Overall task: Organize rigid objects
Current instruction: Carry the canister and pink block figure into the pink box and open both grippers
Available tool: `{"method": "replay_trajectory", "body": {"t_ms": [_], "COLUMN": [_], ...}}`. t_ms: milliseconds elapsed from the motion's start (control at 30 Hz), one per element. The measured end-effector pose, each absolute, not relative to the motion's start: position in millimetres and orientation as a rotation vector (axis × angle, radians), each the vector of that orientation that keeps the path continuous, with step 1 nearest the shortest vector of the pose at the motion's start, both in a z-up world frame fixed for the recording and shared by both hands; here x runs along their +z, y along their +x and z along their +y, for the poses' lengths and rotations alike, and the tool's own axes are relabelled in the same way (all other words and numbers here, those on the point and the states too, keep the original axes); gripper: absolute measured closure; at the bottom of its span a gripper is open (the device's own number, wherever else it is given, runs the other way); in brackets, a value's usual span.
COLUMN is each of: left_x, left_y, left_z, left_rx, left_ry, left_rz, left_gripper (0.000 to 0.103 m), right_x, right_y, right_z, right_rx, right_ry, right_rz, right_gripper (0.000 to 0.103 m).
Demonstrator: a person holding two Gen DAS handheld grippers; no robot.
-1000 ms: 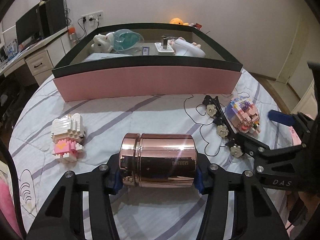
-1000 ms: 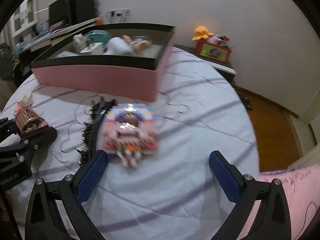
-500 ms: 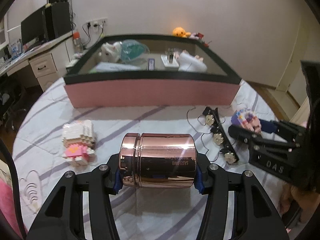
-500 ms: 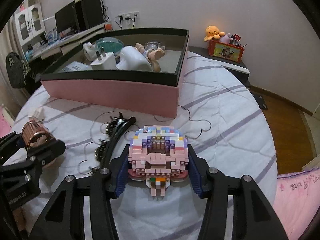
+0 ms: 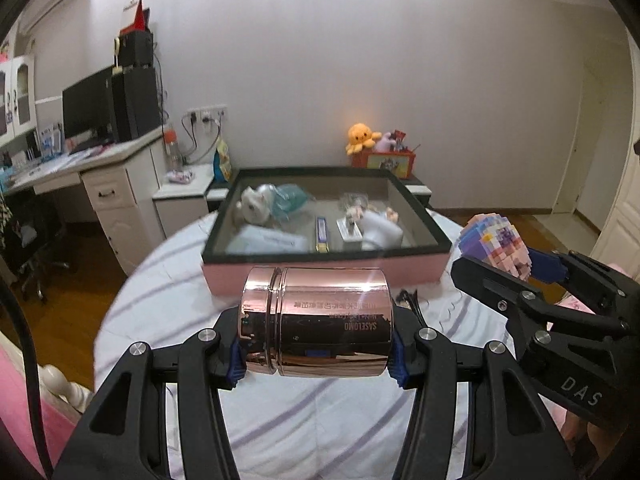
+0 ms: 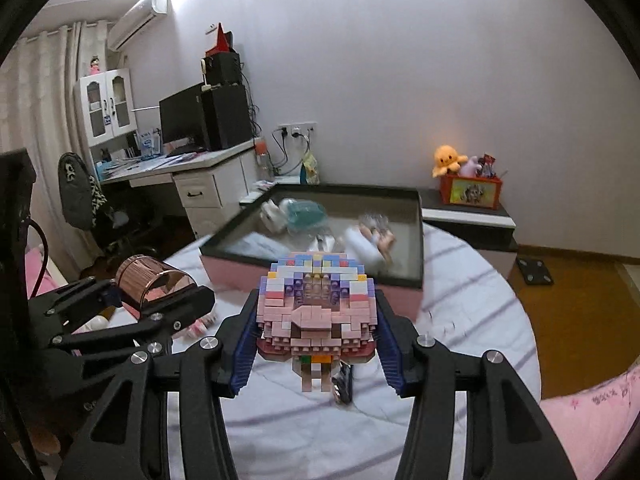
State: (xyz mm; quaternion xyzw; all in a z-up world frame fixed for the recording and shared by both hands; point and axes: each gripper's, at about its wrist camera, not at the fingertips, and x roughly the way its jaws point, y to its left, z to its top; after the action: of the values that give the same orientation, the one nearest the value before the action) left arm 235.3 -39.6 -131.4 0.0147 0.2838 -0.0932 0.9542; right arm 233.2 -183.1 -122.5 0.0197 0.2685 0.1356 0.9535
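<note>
My left gripper (image 5: 316, 360) is shut on a rose-gold metal canister (image 5: 316, 320), gripped by its two ends and lying crosswise above the bed. My right gripper (image 6: 316, 344) is shut on a pastel brick figure (image 6: 316, 300), its blue pads pressing both sides. Each wrist view also catches the other hand's load: the brick figure (image 5: 496, 248) at the right, the canister (image 6: 152, 284) at the left. Ahead of both sits the pink box (image 5: 320, 252) with a dark rim (image 6: 420, 240), holding several items.
The bed's white striped sheet (image 5: 320, 420) lies below. A black corded string of small flowers (image 6: 344, 384) rests on it under the brick figure. A desk with monitor (image 5: 88, 112) stands left. A bedside unit with an orange plush (image 6: 448, 160) is behind the box.
The right gripper closed on the brick figure, which lay loose on the sheet. Both grippers then rose off the bed with their loads and tipped up toward the room.
</note>
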Motion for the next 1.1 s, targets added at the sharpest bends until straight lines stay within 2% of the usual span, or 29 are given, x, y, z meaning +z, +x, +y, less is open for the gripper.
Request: {"method": "replay_trajectory", "body": {"t_ms": [267, 600, 900, 1000, 1067, 1100], "left_x": [-118, -153, -183, -179, -173, -169], "left_y": [305, 454, 492, 488, 483, 480], "left_z": [-41, -56, -61, -57, -52, -48], "left_rx": [-0.209, -0.236, -0.22, -0.214, -0.172, -0.162], "left_ry": [0.07, 0.086, 0.09, 0.076, 0.088, 0.083], "left_rz": [0.595, 0.823, 0.904, 0.873, 0.838, 0.83], "left_gripper": [0.049, 0.049, 0.048, 0.035, 0.031, 0.023], "right_x": [-113, -132, -167, -170, -169, -168], "right_y": [283, 413, 464, 467, 467, 465], "right_z": [-176, -189, -195, -201, -203, -204], "right_rx": [0.287, 0.245, 0.201, 0.193, 0.202, 0.199], "right_ry": [0.022, 0.005, -0.033, -0.006, 0.018, 0.024], "right_rz": [0.552, 0.678, 0.782, 0.781, 0.775, 0.769], "right_gripper": [0.05, 0.05, 0.05, 0.048, 0.041, 0.029]}}
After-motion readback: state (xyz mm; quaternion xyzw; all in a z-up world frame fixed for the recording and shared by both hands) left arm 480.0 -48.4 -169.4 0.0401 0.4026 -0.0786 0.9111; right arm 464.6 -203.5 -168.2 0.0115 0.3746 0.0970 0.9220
